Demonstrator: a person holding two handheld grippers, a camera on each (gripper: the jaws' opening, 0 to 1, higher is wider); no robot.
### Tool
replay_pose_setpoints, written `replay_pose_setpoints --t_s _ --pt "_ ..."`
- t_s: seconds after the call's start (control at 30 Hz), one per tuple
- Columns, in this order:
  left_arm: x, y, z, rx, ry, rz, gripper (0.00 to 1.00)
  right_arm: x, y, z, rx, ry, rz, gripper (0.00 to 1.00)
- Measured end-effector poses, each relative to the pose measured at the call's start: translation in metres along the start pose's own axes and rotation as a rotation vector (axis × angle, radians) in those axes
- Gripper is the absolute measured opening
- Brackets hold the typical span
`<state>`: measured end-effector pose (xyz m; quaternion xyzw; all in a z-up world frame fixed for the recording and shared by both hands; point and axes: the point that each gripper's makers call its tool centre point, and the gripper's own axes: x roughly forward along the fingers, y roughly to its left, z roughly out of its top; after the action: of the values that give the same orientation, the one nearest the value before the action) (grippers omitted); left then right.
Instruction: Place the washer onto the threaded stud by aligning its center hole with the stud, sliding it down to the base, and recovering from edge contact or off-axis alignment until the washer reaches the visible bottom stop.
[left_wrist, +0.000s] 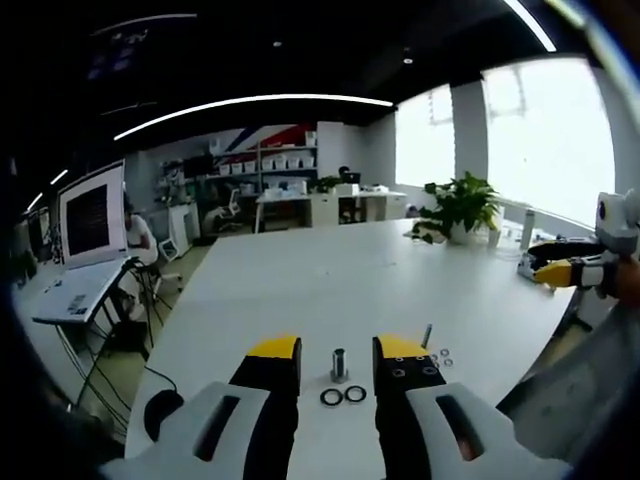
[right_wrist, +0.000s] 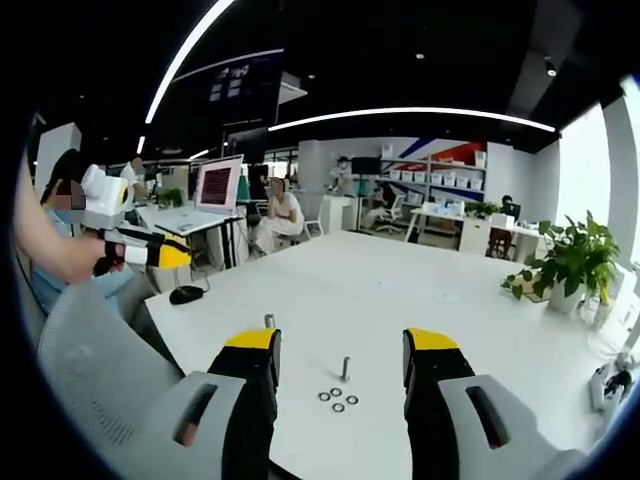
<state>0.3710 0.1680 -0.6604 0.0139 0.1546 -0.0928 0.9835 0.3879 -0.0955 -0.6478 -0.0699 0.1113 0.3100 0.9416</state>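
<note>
Behind us stretches an open office with shelving, desks, a potted plant (right_wrist: 572, 262) by the bright window and people seated at monitors; our work lies on a long white bench (left_wrist: 330, 270).

We hold both grippers above the near edge of that bench. In the left gripper view the left gripper (left_wrist: 338, 352) has its yellow-tipped fingers (left_wrist: 273, 350) wide apart, clamped on nothing, and between them stands a short metal sleeve (left_wrist: 339, 364) upright on the bench. Just in front of it lie two dark rings (left_wrist: 343, 396), flat and side by side. To the right, beside the finger, the thin threaded stud (left_wrist: 427, 334) stands upright with a few small washers (left_wrist: 444, 356) scattered at its foot.

In the right gripper view the right gripper (right_wrist: 341, 342) is likewise spread open and empty. The stud (right_wrist: 345, 368) rises between its fingers, and four washers (right_wrist: 338, 398) lie in a loose cluster just in front of it, none yet on the stud.

We judge a washer to be light, stiff and thin, lying flush on a smooth surface, so it should be slippery and hard to get under. We would take it by its outer rim, across the diameter, leaving the centre hole clear, perhaps tipping it on edge first. A loose pinch could let it flick away; the slim stud itself may topple if the washer catches on its threads.
</note>
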Motion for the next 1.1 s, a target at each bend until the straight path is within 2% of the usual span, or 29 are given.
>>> replay_pose_setpoints --t_s 0.5,1.1 --pt "-0.006 -0.007 0.012 -0.038 -0.046 -0.024 0.27 0.000 -0.001 -0.001 0.007 0.007 -0.009 0.53" --pt "-0.004 0.003 0.008 -0.056 -0.040 0.000 0.27 -0.004 -0.007 0.001 0.020 -0.010 -0.029 0.52"
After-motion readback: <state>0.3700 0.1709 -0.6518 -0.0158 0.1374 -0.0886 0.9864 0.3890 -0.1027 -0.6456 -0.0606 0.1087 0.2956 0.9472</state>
